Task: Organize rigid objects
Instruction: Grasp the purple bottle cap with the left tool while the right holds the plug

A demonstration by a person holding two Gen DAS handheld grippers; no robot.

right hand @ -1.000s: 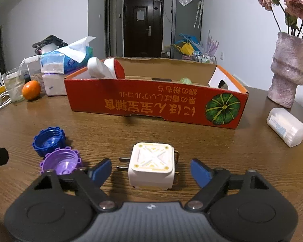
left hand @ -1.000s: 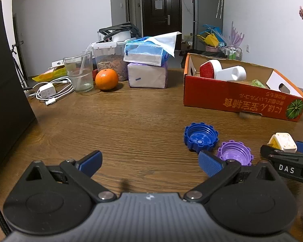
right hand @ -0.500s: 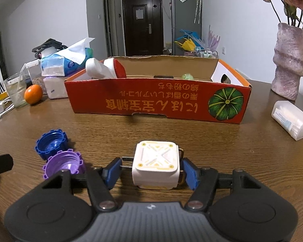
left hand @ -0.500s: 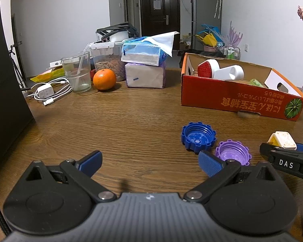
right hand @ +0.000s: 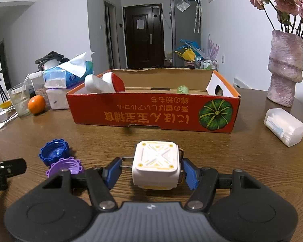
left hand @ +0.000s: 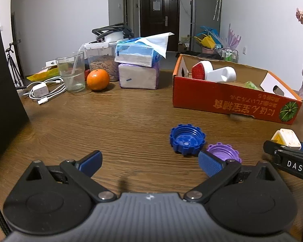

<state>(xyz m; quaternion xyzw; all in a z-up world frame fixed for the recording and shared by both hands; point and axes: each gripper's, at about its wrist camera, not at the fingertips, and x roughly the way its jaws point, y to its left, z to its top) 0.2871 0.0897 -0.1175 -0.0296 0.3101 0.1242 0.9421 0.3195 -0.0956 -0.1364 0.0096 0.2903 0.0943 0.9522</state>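
My right gripper (right hand: 151,171) is shut on a white cube-shaped plug adapter (right hand: 156,164) and holds it just above the wooden table, in front of the red cardboard box (right hand: 151,113). The adapter also shows at the right edge of the left wrist view (left hand: 286,139). The box holds a white bottle with a red cap (right hand: 103,83) and a small green ball (right hand: 182,89). A blue cap (left hand: 186,138) and a purple cap (left hand: 224,153) lie on the table by the right finger of my left gripper (left hand: 149,161), which is open and empty.
At the back left stand a glass (left hand: 71,72), an orange (left hand: 98,79), stacked tissue packs (left hand: 139,66), a charger with cable (left hand: 42,89) and a food container (left hand: 100,60). A vase (right hand: 284,68) and a white plastic case (right hand: 283,127) are at the right. A dark panel (left hand: 2,80) is on the left.
My right gripper has closed on the plug adapter and lifted it slightly. My left gripper has stayed open and nearly still.
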